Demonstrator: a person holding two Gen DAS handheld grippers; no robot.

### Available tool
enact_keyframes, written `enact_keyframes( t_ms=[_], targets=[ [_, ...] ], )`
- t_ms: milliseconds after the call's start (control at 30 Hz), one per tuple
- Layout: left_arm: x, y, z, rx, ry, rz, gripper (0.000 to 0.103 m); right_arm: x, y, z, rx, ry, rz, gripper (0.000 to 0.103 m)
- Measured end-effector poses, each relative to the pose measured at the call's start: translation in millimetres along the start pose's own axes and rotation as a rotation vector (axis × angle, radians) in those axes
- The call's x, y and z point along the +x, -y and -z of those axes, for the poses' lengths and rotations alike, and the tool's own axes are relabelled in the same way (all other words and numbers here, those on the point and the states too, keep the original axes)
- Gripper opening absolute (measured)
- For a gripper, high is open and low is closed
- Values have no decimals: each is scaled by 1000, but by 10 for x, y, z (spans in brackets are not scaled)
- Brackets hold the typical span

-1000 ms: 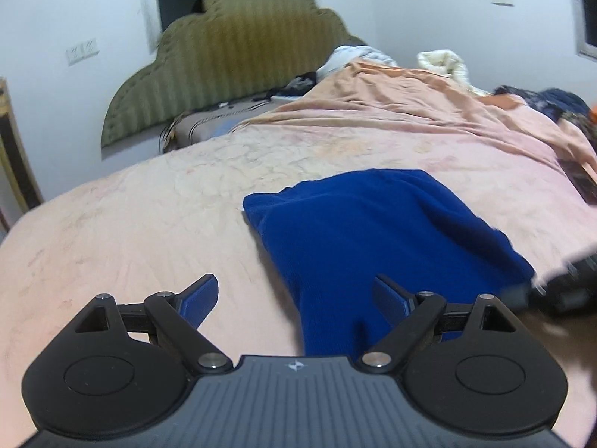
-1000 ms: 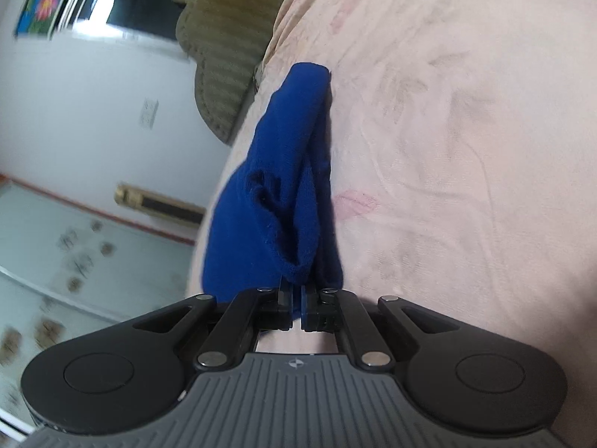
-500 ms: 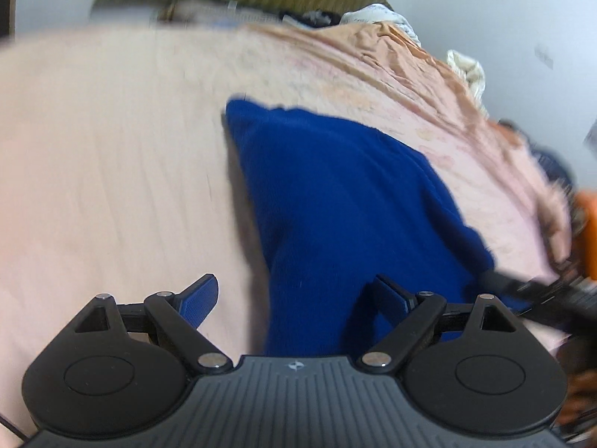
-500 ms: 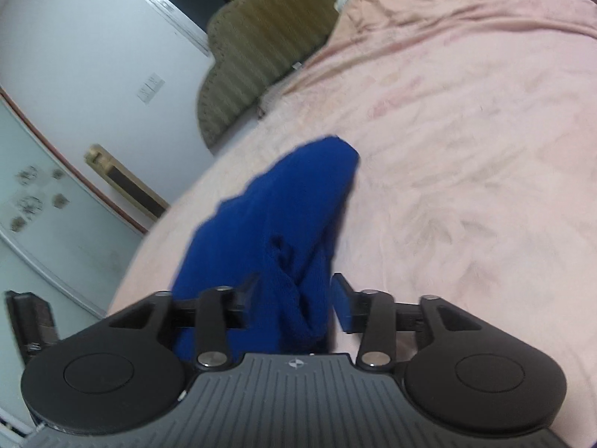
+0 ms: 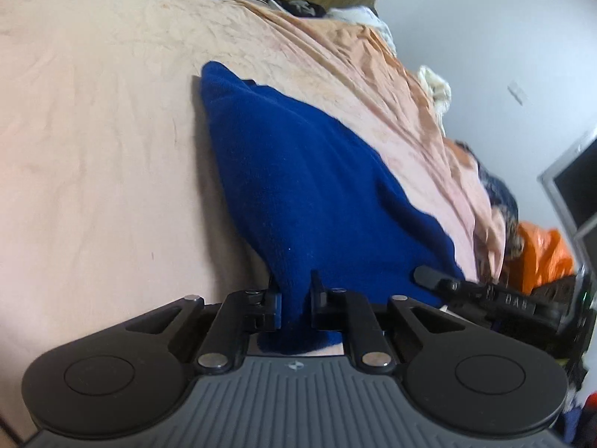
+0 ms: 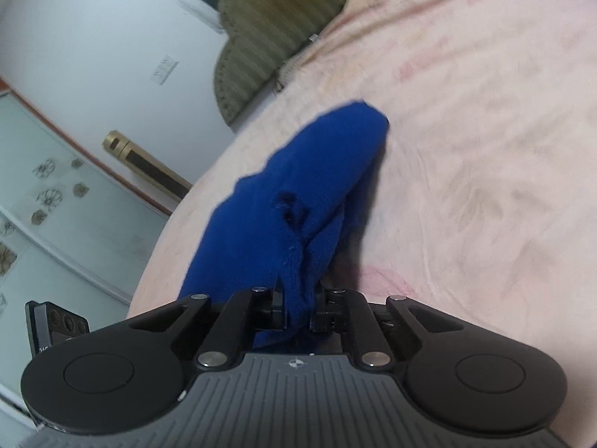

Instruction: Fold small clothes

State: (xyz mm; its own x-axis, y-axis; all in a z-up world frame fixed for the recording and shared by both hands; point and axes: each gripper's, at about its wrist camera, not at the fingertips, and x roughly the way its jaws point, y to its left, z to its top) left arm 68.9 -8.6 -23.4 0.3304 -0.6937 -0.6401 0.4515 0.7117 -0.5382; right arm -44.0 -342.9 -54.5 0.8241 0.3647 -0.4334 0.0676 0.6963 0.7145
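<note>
A dark blue knitted garment [image 5: 306,186] lies on the pink bedsheet [image 5: 93,149], its near edge lifted. My left gripper [image 5: 295,304] is shut on the garment's near left corner. My right gripper [image 6: 300,308] is shut on the garment's [image 6: 298,194] other near corner, with cloth bunched between the fingers. The right gripper also shows at the right edge of the left wrist view [image 5: 485,295]. The garment's far end rests on the sheet [image 6: 485,149].
An olive padded headboard [image 6: 268,37] stands at the head of the bed. A rumpled orange-pink blanket [image 5: 391,86], loose clothes and an orange bag [image 5: 541,257] lie along the bed's far side. A wardrobe with flower-patterned doors [image 6: 44,201] stands to the left.
My left gripper went from open to shut on the garment's near corner. My right gripper opened briefly, then shut on the cloth again. Both views have swung over the bed.
</note>
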Motion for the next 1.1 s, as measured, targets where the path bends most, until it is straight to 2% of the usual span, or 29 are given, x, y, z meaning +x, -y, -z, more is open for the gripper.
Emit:
enact_keyframes(
  t_ms=[67, 100, 133, 167, 233, 267, 300, 367, 467, 567, 633, 700, 733, 833, 933, 1033, 1100],
  targets=[
    [44, 40, 46, 36, -12, -40, 12, -45, -25, 25, -36, -26, 37, 13],
    [49, 60, 25, 50, -13, -50, 13, -19, -16, 51, -53, -57, 68, 18],
    [8, 76, 14, 57, -9, -63, 15, 18, -14, 83, -80, -89, 101, 27],
    [-57, 121, -8, 75, 8, -92, 16, 14, -18, 115, -107, -96, 128, 26],
    [-152, 231, -72, 150, 60, -172, 27, -112, -69, 106, -151, -62, 148, 30],
    [-205, 296, -99, 195, 98, -227, 43, -191, -133, 86, -185, -19, 178, 29],
    [-221, 368, -157, 234, 136, -282, 68, -256, -204, 59, -224, 32, 212, 29],
    [-191, 522, -304, 293, 215, -360, 86, -297, -369, -28, -307, 108, 257, 29],
    [34, 731, -487, 373, 259, -437, 86, -110, -663, -150, -433, 145, 259, 29],
    [497, 808, -589, 419, 204, -591, 86, 222, -873, -219, -518, 139, 248, 31],
    [780, 762, -574, 439, 156, -671, 87, 532, -884, -289, -520, 103, 287, 28],
    [853, 730, -514, 433, 176, -676, 87, 765, -763, -325, -516, 76, 388, 27],
    [841, 745, -501, 427, 188, -682, 87, 847, -685, -335, -514, 67, 452, 32],
    [776, 740, -427, 440, 195, -693, 87, 709, -638, -334, -445, 96, 422, 35],
    [767, 747, -431, 423, 195, -692, 87, 607, -795, -258, -476, 129, 391, 38],
    [789, 738, -439, 410, 196, -695, 87, 639, -823, -165, -493, 107, 379, 43],
    [803, 741, -439, 413, 196, -698, 87, 746, -770, -137, -492, 66, 422, 45]
  ],
)
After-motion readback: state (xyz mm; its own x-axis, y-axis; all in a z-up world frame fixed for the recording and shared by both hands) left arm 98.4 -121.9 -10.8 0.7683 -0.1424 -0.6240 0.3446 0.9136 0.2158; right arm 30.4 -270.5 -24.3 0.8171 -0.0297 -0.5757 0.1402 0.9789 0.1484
